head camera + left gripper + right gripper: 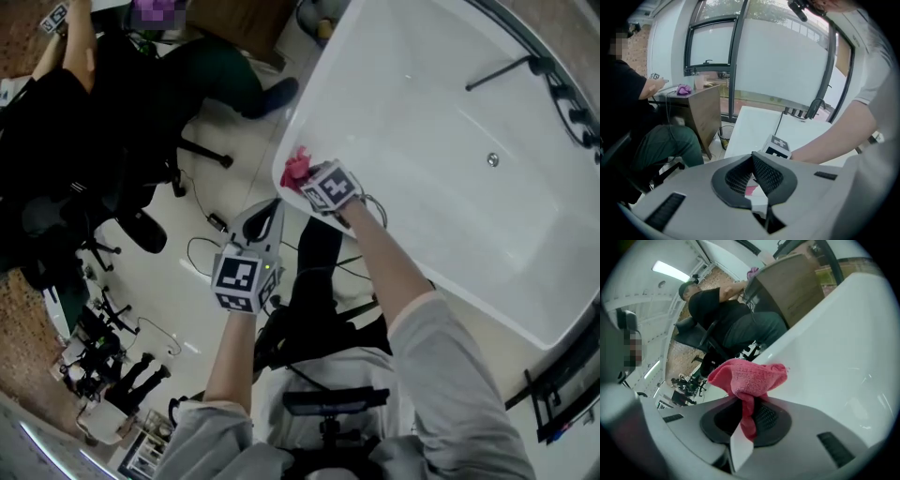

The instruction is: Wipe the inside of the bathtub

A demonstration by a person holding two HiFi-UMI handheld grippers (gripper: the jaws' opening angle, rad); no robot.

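- The right gripper point(748, 397) is seen clamped on a pink cloth point(749, 376), which is bunched up above the tips, with a tail pinched down between the pads.
- The left gripper point(752, 157) is held with its jaws together and nothing caught in them. It's kept low over the floor point(217, 192), just outside the tub.
- The cloth is parked right at the corner rim of the white bathtub point(441, 122). Whether it's actually pressed on the surface can't be made out.
- The tub's inside is shown as smooth, glossy white, with a small round metal fitting point(492, 159) set in it.
- Taps point(561, 89) are lined up along the far rim, and a black rod point(502, 70) is laid across the basin near them.
- Loads of bare white surface is left open between the cloth and those fittings.
- The floor side is much more crowded: cables point(202, 248) are strewn about, and a seated person point(211, 75) on an office chair point(141, 192) is placed near the tub's edge.
- A wooden cabinet point(701, 112) and a big window point(712, 44) are seen beyond.
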